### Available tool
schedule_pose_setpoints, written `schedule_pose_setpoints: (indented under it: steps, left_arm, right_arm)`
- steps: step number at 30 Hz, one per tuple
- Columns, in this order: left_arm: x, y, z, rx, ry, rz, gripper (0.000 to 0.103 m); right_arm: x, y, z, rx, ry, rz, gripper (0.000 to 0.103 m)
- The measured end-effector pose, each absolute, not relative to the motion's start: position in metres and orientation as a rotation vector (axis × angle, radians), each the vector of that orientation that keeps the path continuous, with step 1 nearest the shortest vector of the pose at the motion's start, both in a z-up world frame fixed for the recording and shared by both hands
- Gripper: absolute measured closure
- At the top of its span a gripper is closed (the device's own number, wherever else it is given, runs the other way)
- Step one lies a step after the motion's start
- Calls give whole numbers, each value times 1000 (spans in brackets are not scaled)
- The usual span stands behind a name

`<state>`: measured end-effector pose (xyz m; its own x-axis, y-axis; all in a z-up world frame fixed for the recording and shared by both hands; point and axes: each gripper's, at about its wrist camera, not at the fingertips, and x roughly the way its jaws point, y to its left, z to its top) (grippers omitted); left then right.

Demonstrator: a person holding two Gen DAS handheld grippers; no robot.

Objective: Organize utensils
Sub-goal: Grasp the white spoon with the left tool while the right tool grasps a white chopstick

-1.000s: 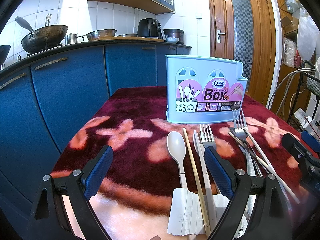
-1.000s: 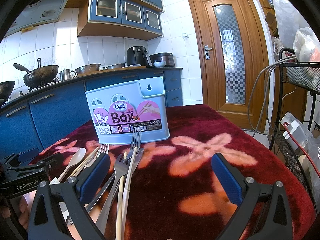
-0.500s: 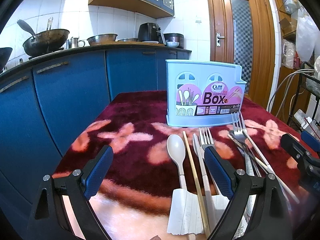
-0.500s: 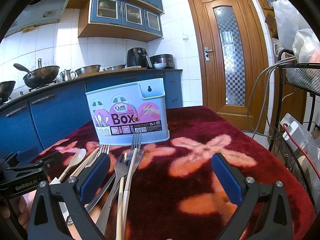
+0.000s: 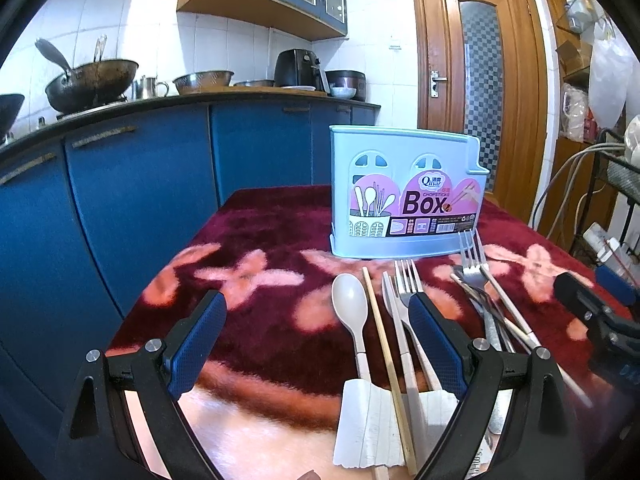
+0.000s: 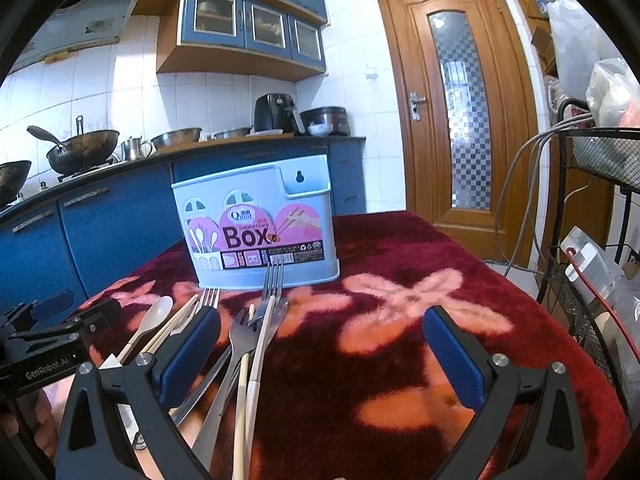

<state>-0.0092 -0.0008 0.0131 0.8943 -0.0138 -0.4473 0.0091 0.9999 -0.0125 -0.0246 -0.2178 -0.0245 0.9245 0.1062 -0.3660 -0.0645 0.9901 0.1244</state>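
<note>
Two pairs of tongs hover low over the bench, both with their blue pads spread wide apart and nothing between them: the left tongs (image 5: 316,344) and the right tongs (image 6: 320,356). The utensils lie loose on the red flowered cloth (image 5: 248,240), handles toward the person and heads toward the box – a layout that leaves the handles easy to reach.

In the left view, a pale spoon (image 5: 350,300), a wooden chopstick (image 5: 380,332), a knife (image 5: 390,296) and a fork (image 5: 408,284) lie roughly parallel, just inside the left tongs' right pad. Farther right, a second heap of forks and chopsticks (image 6: 260,328) crosses over itself, close to the right tongs' left pad.

The light-blue chopsticks box (image 6: 256,224) stands upright at the far side of the cloth, just beyond the utensil tips, with nothing showing above its rim. Judging from this, sorting has not yet begun – each tongs seems poised for a first pick. The crossed heap looks harder to separate cleanly than the parallel row.
</note>
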Motion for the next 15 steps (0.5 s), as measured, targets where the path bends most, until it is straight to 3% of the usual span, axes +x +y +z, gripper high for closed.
schedule_pose_setpoints:
  steps: [12, 15]
  left_arm:
    - [19, 17, 28, 19, 605, -47, 9]
    - [28, 18, 19, 18, 680, -66, 15]
  right_arm:
    - [-4, -203, -10, 30, 542, 162, 1]
    - [5, -199, -14, 21, 610, 187, 17]
